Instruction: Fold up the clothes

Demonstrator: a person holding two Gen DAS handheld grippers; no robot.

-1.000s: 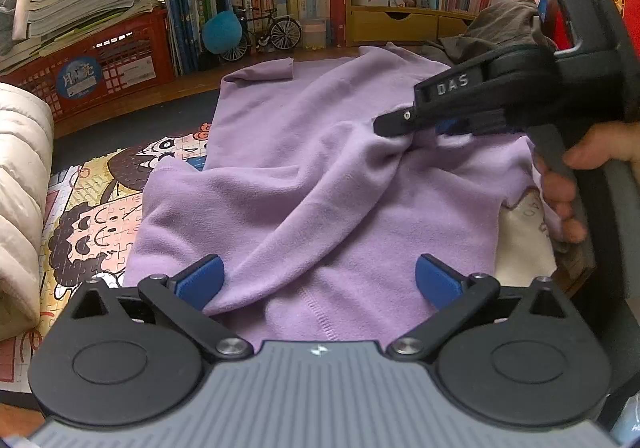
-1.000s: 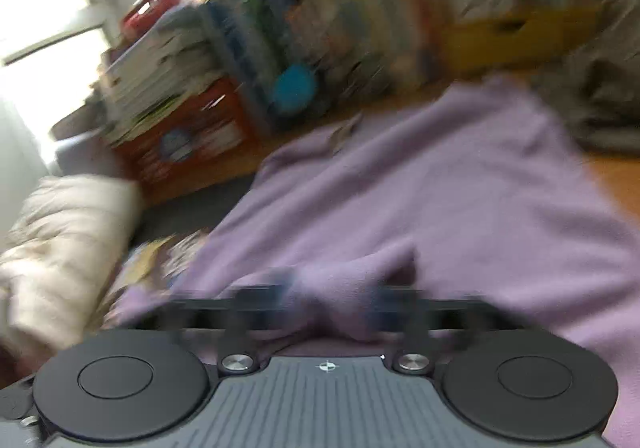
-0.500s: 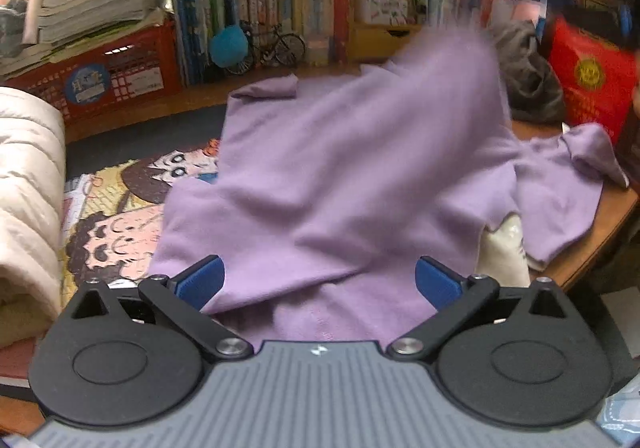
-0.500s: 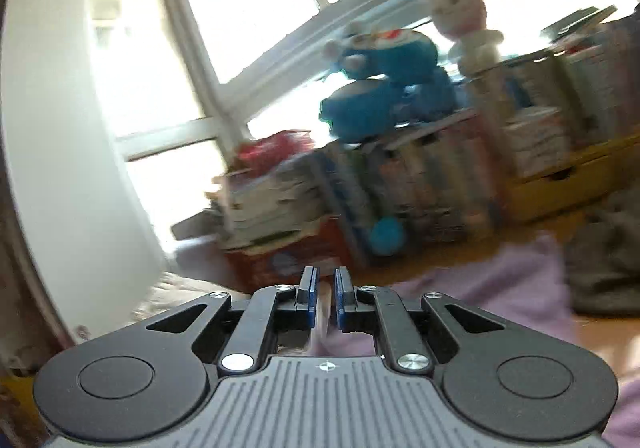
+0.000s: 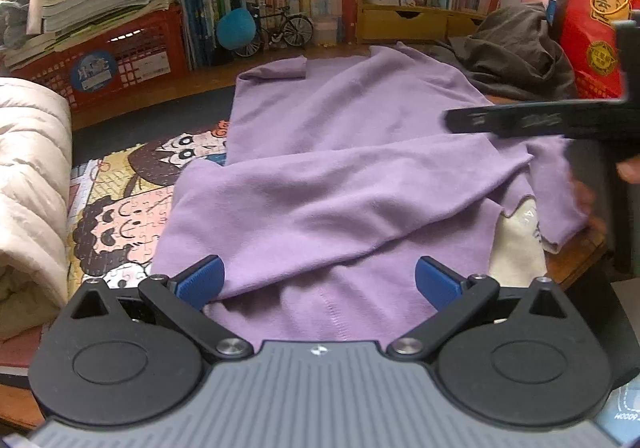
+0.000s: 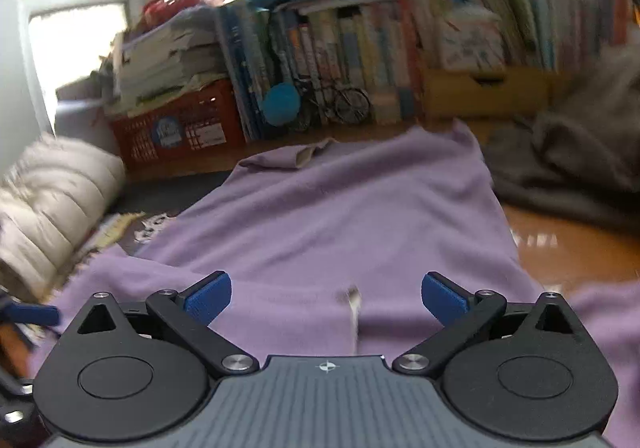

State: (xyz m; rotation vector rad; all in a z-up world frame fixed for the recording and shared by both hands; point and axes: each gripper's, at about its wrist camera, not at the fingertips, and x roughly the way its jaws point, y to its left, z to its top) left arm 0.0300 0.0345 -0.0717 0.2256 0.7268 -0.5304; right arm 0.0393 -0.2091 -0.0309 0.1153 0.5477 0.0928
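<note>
Evidently both tools were between grasps: the left hand-held gripper (image 5: 318, 280) and right hand-held gripper (image 6: 326, 294) hovered wide open and empty over the purple sweatshirt (image 5: 340, 176), spread ahead of them on the worktop (image 6: 568, 248), one sleeve laid across its body.

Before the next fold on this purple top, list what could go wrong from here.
1. The lilac fleece top lies in a loose diagonal ridge, and both the left gripper and the right gripper are open and holding nothing; folding now would likely trap that crease.
2. Its right edge droops at the wooden table edge; a tug could drag it off.
3. The dark grey garment lies right beside the top and might get caught in a grab.
</note>
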